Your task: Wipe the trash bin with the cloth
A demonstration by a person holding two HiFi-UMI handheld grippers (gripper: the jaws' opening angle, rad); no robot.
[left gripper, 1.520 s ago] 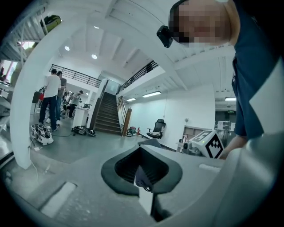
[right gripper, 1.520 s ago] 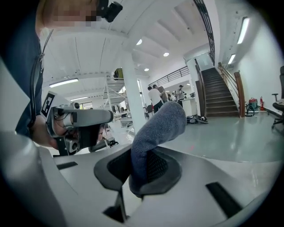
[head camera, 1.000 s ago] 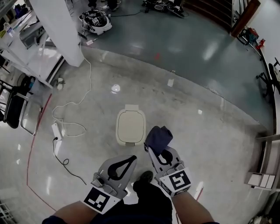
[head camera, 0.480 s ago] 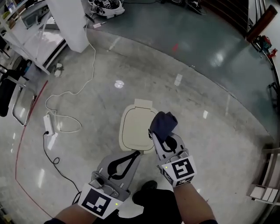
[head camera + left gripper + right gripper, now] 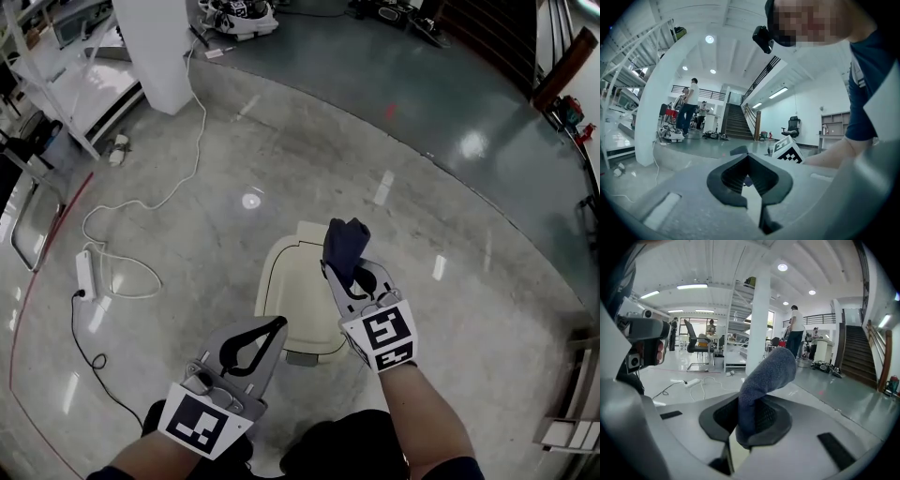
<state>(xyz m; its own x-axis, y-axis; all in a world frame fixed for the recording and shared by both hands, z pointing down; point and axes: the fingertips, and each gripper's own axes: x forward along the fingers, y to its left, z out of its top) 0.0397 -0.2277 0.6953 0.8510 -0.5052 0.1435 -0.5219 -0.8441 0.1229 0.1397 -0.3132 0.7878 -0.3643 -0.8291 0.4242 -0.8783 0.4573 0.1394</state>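
At the far left of the head view a white power strip (image 5: 85, 274) lies on the pale polished floor (image 5: 187, 234); beyond it, toward the top left, stands a white pillar (image 5: 155, 52). Your left gripper (image 5: 278, 324) is low and left of centre, its marker cube (image 5: 199, 424) nearest you; its jaws are pressed together at the tips; in the left gripper view the left gripper (image 5: 746, 157) shows its dark pads closing a hollow loop with nothing gripped inside.

The trash bin (image 5: 291, 291) stands on the floor in the middle of the head view, cream-coloured, lid down; it lies just past the left gripper's tips.

To the right of that, your right gripper (image 5: 352, 277) is held higher in the picture; its jaws are pinching the cloth (image 5: 344, 248), a dark blue bunch that sticks out beyond the tips. From above, the cloth overlaps the bin's right-hand rim; you cannot tell from these views whether it touches the bin. In the right gripper view the cloth (image 5: 764, 380) rises from between the pads of the right gripper (image 5: 752, 423) and leans to the right; behind it stand the pillar (image 5: 757, 324), then a person (image 5: 794, 331), then a staircase (image 5: 855, 352) at the far right.
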